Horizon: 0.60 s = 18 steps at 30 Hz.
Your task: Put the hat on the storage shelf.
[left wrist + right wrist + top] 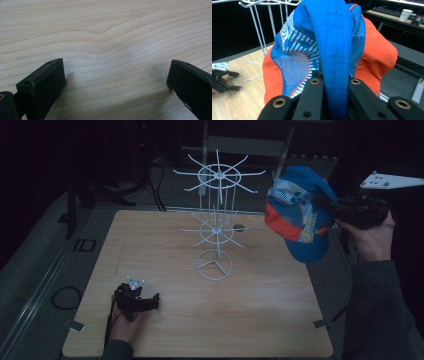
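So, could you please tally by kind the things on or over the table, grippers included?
Caps: 1, the cap held by the right gripper.
Wire racks: 1, the rack.
Grippers: 2, counting the left gripper.
Total: 4.

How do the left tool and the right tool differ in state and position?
The left tool is open and holds nothing; the right tool is shut on the cap. The left tool sits low at the table, while the right tool is raised beside the white rack. Both are black and held by a hand.
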Each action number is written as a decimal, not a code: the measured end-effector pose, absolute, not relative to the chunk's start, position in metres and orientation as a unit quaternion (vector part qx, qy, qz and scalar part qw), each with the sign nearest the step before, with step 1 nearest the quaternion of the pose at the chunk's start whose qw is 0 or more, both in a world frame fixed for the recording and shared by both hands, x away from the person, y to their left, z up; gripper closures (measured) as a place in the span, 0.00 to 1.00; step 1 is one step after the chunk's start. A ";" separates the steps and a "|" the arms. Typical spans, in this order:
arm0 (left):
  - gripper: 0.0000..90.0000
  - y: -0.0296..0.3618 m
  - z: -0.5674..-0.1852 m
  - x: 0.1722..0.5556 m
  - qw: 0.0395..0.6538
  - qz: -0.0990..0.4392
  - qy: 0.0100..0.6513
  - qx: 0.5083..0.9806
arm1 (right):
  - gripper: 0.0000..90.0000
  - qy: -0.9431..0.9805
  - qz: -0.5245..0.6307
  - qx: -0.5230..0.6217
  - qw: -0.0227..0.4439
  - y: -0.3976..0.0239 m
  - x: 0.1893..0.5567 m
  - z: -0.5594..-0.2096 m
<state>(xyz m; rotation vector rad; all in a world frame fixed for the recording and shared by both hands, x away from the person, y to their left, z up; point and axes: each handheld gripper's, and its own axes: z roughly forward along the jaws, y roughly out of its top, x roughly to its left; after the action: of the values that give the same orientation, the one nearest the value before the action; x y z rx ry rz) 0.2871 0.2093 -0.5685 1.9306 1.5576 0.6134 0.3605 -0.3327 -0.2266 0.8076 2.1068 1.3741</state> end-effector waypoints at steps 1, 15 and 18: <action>0.03 0.209 -0.568 0.287 0.289 0.230 0.584 0.723 | 0.98 0.771 0.506 0.297 0.249 -0.333 0.360 -0.226; 0.03 0.210 -0.568 0.287 0.288 0.229 0.583 0.725 | 0.98 0.753 0.523 0.304 0.260 -0.337 0.361 -0.219; 0.03 0.210 -0.568 0.287 0.288 0.229 0.583 0.725 | 0.98 0.750 0.527 0.301 0.264 -0.335 0.360 -0.216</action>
<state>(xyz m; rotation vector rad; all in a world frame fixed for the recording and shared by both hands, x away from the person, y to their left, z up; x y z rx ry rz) 0.2870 0.2095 -0.5683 1.9352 1.5560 0.6127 0.3604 -0.3353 -0.2163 0.8149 2.0273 1.4242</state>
